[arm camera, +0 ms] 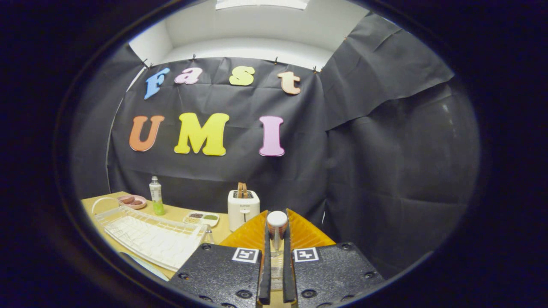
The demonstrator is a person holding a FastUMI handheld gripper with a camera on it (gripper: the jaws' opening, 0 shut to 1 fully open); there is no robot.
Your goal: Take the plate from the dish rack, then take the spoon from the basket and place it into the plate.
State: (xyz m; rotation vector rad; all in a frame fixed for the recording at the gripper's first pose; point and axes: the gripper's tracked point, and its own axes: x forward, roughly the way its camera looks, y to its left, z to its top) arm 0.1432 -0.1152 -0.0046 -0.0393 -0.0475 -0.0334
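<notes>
Two fingers of the tool [277, 231] pinch a white-ended spoon [277, 220] held upright — beyond it a toaster [242, 207], beside them the white dish rack [150, 233] on the bench [180, 212].

My fingers [277, 239] hold a spoon [277, 226] between them, pointing to 12 o'clock. The toaster [243, 208] stands at 11 o'clock, just beyond them. The dish rack [150, 233] lies on the table [180, 212] at 9 o'clock. Behind the rack stand a bottle [156, 196] and a small plate [132, 201].
</notes>
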